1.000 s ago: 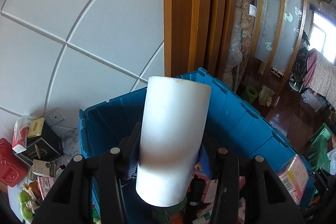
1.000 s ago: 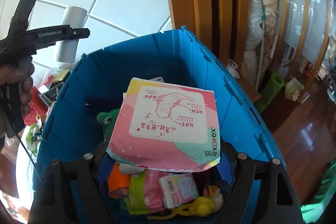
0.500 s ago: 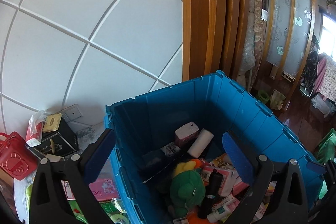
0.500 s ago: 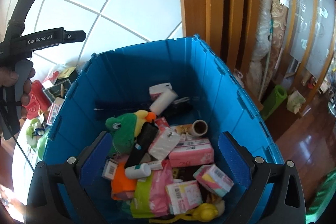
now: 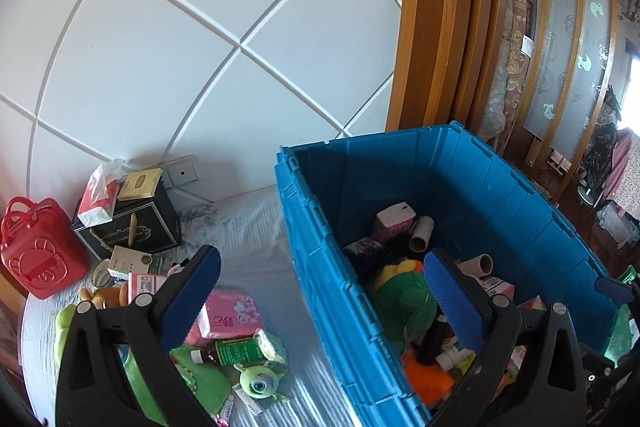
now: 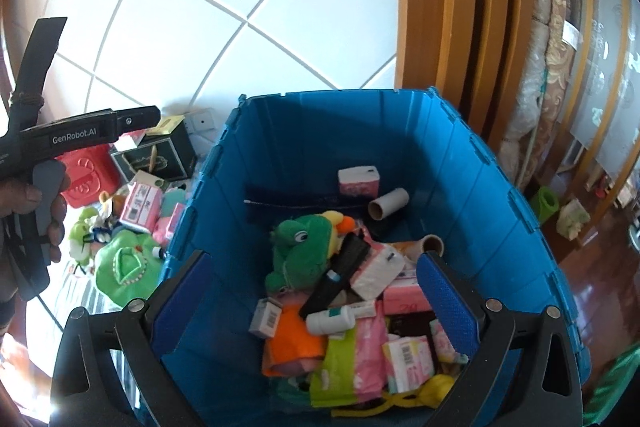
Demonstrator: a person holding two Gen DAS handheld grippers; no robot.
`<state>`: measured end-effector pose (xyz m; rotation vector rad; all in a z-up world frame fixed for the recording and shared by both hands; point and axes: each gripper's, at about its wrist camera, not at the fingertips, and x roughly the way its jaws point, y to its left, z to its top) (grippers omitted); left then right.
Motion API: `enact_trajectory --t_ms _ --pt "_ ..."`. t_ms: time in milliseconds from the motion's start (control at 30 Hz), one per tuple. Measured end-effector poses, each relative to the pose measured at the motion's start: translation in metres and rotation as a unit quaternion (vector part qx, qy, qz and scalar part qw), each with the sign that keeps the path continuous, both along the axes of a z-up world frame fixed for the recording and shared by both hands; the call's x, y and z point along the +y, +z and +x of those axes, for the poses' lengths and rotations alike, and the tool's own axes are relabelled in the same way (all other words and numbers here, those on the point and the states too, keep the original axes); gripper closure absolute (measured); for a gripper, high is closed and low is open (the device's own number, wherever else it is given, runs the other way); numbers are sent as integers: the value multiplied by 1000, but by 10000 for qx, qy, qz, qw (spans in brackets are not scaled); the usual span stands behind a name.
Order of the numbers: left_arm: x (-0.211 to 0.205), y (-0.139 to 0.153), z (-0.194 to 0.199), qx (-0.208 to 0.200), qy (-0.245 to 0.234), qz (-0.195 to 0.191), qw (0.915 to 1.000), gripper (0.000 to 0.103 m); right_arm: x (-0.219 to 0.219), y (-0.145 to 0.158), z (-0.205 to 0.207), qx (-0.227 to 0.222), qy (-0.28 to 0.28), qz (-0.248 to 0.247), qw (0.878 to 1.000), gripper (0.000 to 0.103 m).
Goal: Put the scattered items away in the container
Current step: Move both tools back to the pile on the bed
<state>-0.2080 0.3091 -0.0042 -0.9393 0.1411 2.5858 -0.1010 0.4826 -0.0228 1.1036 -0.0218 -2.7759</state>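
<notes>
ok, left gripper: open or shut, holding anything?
Open and empty. The left gripper has its blue pads spread wide, straddling the blue bin wall, nothing between them.

The white paper roll (image 5: 421, 234) left the left gripper (image 5: 316, 291), landing in the blue plastic crate (image 5: 320, 227) at twelve o'clock; the jaws have just been opening, empty.

Bright daylight in both views. Blown-out window (image 5: 632, 67) at far right edge of left view; overexposed glare patch at lower left of right view. Blue crate (image 6: 472, 187) interior partly shaded, far wall darkest. Strong fisheye bowing on wall panel seams (image 5: 240, 45), black vignette corners. Focus sharp, no motion blur.
</notes>
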Motion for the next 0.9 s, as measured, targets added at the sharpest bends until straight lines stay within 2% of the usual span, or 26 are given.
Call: enact_trajectory --t_ms 300,500,733,900 --pt "-109 -36 17 -293 442 -53 9986 0 -78 10 14 57 340 67 9994 0" --pt "-184 -66 25 -563 906 -107 9942 0 -135 9 23 141 703 238 9971 0" --pt "-250 -115 32 -995 1256 -190 9869 0 -200 -9 24 39 1188 262 9926 0" --pt "-280 -162 32 -1415 1403 -278 9796 0 -238 -40 19 -176 1440 293 9890 0"
